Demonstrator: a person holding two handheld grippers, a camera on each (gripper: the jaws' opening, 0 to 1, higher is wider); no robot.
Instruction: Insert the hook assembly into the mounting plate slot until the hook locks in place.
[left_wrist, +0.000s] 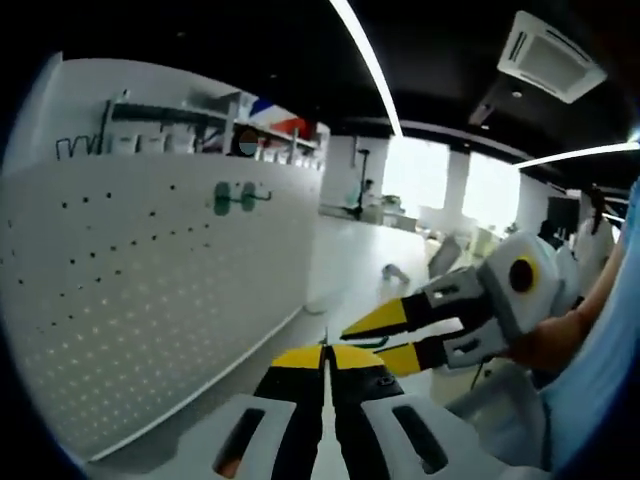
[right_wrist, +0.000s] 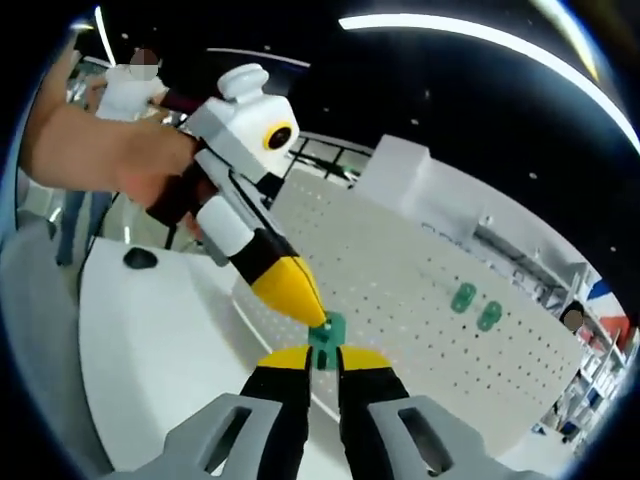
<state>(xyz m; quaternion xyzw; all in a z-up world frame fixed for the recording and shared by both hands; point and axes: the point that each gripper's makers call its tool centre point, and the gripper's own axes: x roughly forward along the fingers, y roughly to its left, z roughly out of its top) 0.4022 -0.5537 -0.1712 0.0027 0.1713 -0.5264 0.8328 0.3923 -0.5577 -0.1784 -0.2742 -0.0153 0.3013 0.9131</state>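
The hook assembly (right_wrist: 326, 340) is a small green plastic piece, and I hold it between the yellow tips of my right gripper (right_wrist: 324, 357). The jaws are nearly closed on it, with only the width of the piece between them. The upper part of the piece stands out above the tips. The yellow tip of my left gripper (right_wrist: 290, 285) comes down from the upper left in the right gripper view and touches, or almost touches, the top of the green piece; I cannot tell which.

In the left gripper view, my left gripper (left_wrist: 325, 357) has its two jaws pressed together, with only a thin line between the yellow tips, and I see nothing held there. My right gripper (left_wrist: 385, 335) enters this view from the right with its jaws a little apart; a thin greenish piece seems to lie between them, but it is too small to be sure. A hand (left_wrist: 545, 345) holds that gripper.

The mounting plate (right_wrist: 420, 290) is a white pegboard with many small holes, standing upright on a white table (right_wrist: 150, 350). Two green hooks (right_wrist: 475, 306) already sit on the board side by side, well apart from my grippers. The same two hooks (left_wrist: 232, 197) show in the left gripper view on the pegboard (left_wrist: 150, 290).
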